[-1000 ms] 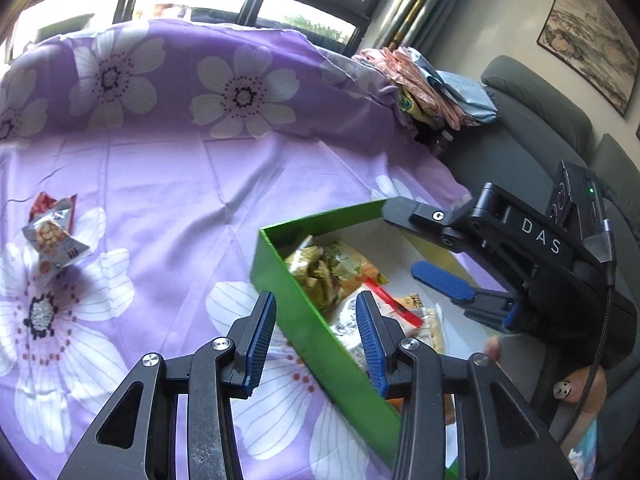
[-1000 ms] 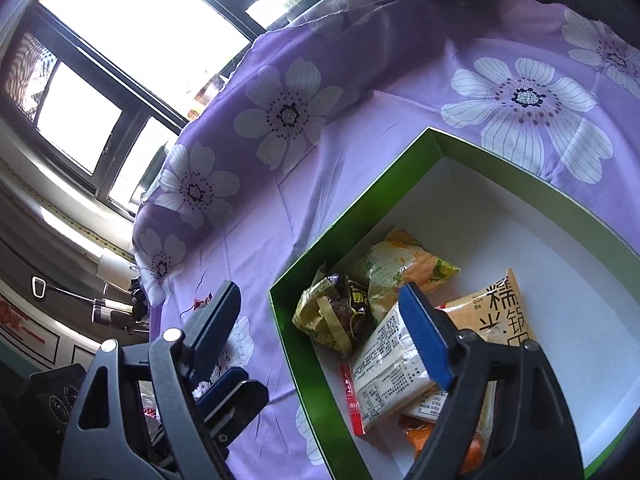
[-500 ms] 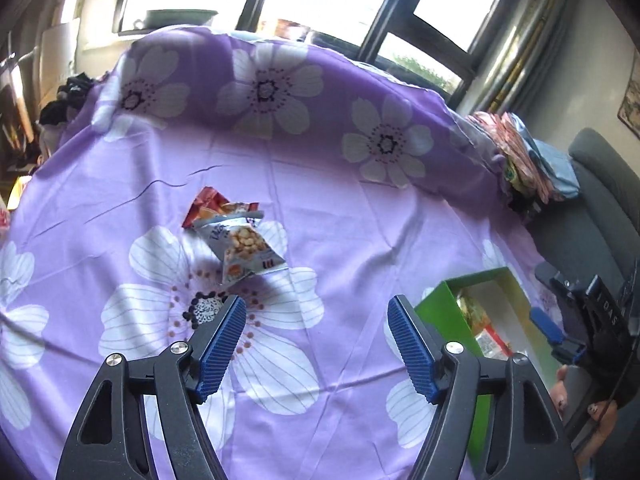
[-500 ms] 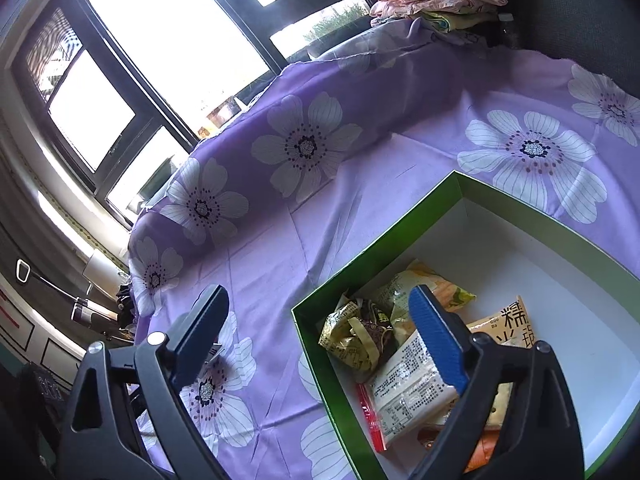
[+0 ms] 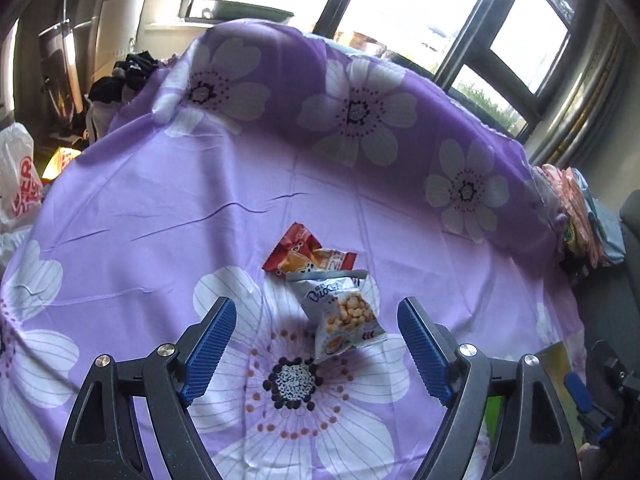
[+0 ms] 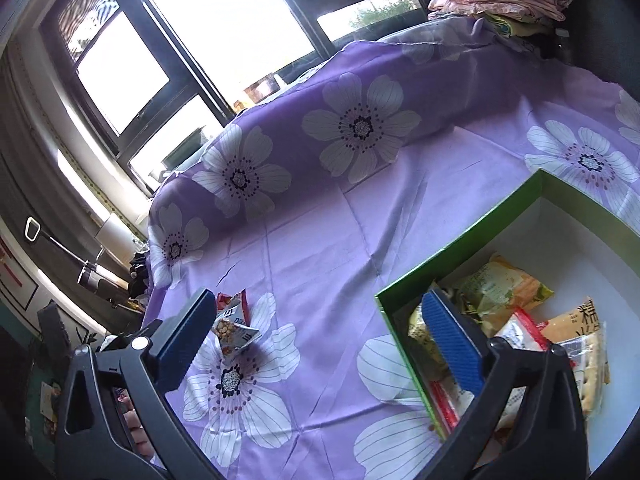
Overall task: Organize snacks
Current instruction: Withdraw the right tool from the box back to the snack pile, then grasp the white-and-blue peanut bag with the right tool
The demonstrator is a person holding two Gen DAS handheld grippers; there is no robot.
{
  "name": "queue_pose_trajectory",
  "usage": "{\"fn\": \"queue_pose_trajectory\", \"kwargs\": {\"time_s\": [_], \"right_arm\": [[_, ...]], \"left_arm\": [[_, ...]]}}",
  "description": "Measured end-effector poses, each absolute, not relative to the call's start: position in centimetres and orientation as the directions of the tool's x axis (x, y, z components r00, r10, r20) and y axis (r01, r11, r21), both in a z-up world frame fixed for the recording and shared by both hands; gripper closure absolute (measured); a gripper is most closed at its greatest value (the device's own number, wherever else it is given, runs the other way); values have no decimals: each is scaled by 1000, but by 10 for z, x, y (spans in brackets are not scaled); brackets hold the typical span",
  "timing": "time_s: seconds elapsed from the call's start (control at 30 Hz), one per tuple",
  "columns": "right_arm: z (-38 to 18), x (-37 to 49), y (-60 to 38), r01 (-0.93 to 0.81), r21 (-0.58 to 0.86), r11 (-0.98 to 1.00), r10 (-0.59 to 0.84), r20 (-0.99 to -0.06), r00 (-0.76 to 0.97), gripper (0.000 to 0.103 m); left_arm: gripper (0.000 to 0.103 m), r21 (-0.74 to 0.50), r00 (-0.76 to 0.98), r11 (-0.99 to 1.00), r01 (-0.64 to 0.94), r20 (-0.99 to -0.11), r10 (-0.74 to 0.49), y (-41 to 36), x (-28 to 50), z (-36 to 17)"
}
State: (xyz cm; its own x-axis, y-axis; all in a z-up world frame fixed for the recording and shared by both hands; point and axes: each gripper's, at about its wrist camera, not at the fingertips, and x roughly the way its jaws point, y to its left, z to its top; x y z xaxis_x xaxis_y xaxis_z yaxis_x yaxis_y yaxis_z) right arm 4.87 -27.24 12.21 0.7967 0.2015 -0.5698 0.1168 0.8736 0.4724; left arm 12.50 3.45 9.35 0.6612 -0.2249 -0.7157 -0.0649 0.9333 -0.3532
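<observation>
left gripper swung from green box to blue-white packet, jaws opening, empty | right gripper opening, empty | next pickup lined up

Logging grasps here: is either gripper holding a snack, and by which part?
Nothing is held. Left gripper and right gripper are both opening and empty; the snack packets lie loose on the cloth.

The left gripper pointed downward and its jaws were opening, with nothing pressed between the blue pads. The right gripper also pointed downward, its jaws were opening wide, and they held nothing. Some fingers of a hand showed behind the left arm of the right gripper.
</observation>
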Motion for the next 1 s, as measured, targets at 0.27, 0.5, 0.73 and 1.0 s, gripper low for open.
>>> {"fn": "queue_pose_trajectory", "kwargs": {"time_s": [0.27, 0.5, 0.73, 1.0], "right_arm": [[85, 148, -187, -41, 559, 828, 459, -635, 622, 3], [35, 208, -145, -56, 550, 833, 511, -727, 458, 37], [10, 209, -131, -90, 586, 805, 576, -738, 352, 41], [3, 197, -124, -147, 557, 818, 571, -753, 326, 58]], "left_arm": [[20, -460, 592, 880, -120, -745, -308, 42, 139, 50], [25, -461, 569, 871, -168, -767, -296, 42, 149, 36], [37, -500, 560, 859, -112, -745, -361, 37, 152, 34], [62, -497, 538, 868, -15, -735, -412, 23, 146, 27]]}}
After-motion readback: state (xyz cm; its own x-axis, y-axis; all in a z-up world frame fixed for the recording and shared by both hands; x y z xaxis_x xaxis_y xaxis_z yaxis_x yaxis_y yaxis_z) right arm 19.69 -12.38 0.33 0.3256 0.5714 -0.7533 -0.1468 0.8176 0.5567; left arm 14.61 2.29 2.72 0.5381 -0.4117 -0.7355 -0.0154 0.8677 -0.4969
